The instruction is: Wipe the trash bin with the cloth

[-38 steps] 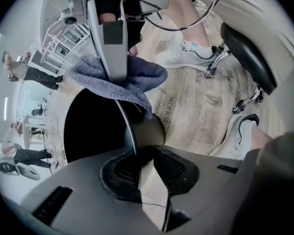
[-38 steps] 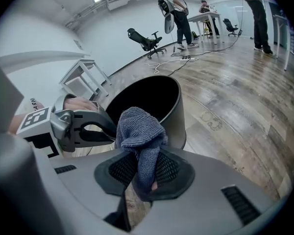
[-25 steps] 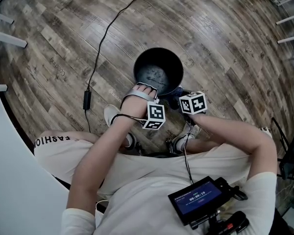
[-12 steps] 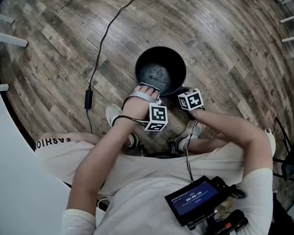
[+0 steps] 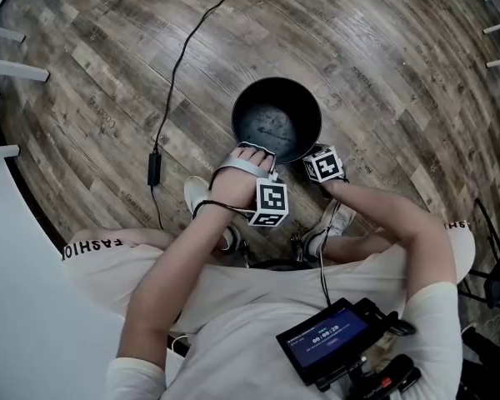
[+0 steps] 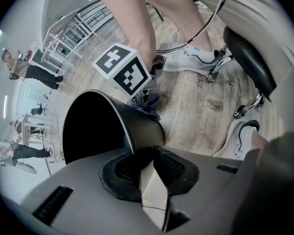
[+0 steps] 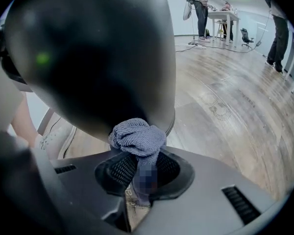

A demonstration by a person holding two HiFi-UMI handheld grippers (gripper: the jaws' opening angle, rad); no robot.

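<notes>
The black trash bin (image 5: 237,119) stands on the wood floor in front of the seated person. My left gripper (image 5: 252,152) is shut on the bin's near rim (image 6: 137,146), with the rim clamped between its jaws. My right gripper (image 5: 312,154) is shut on a bunched grey-blue cloth (image 7: 137,138) and presses it against the bin's outer wall (image 7: 98,58). In the left gripper view the cloth (image 6: 144,101) shows under the right gripper's marker cube (image 6: 122,70), against the bin's side. The cloth is hidden in the head view.
A black cable (image 5: 179,65) with an inline box (image 5: 153,170) runs across the floor left of the bin. The person's shoes (image 5: 202,202) (image 5: 333,219) and a stool's wheeled base (image 6: 220,67) sit close behind it. White furniture (image 5: 8,69) lines the left. People stand by tables (image 7: 220,18) far off.
My right gripper has slid forward along the bin's side with the cloth, closer to the wall. My left gripper has kept its hold on the rim.
</notes>
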